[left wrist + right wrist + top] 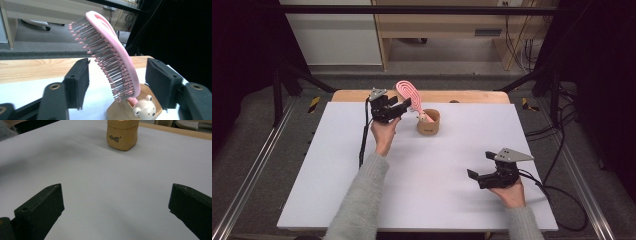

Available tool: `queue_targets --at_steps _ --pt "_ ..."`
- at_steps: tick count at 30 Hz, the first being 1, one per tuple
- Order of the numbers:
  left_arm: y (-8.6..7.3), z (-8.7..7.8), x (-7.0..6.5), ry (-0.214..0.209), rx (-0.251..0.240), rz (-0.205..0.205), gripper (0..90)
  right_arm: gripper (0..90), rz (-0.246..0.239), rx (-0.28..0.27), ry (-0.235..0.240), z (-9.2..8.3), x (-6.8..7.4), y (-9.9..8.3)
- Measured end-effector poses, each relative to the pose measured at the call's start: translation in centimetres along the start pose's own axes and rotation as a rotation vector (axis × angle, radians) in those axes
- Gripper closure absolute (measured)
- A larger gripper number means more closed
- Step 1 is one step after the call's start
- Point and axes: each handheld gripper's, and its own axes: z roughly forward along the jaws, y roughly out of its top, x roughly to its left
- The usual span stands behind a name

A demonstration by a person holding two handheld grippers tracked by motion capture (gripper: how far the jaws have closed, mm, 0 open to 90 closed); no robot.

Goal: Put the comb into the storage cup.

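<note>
A pink hairbrush (407,92) stands tilted in a tan wooden cup (428,122) at the back middle of the white board (412,195). A small bear head (145,110) sits on the handle at the cup's rim (120,111). My left gripper (404,106) is at the brush head, and in the left gripper view (117,61) its jaws stand open on either side of the bristled head (112,50), with neither pad touching it. My right gripper (479,164) rests low at the front right, open and holding nothing (116,187), facing the cup (122,135) across bare board.
The board lies on a wooden table (472,96) whose far edge shows behind the cup. Metal rails (252,165) run along both sides, with cables (562,200) on the floor at the right. A wooden cabinet (437,25) stands farther back.
</note>
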Motion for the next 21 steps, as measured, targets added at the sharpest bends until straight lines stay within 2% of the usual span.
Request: queue_targets --at_steps 7,13,15,21 --pt "0.3 -1.0 -0.1 -0.032 0.046 0.046 21.7 0.2 0.003 -0.007 -0.002 0.0 0.0 0.0" --pt "0.5 -2.1 -0.5 -0.068 0.062 0.082 10.8 0.1 0.004 -0.011 -0.003 0.0 0.0 0.0" --pt "0.6 -2.6 -0.6 -0.082 0.073 0.088 8.5 0.1 0.005 -0.012 -0.004 0.0 0.0 0.0" --pt "0.7 -4.1 -0.7 -0.087 0.098 0.117 4.2 0.1 0.006 -0.013 -0.005 -0.1 0.0 0.1"
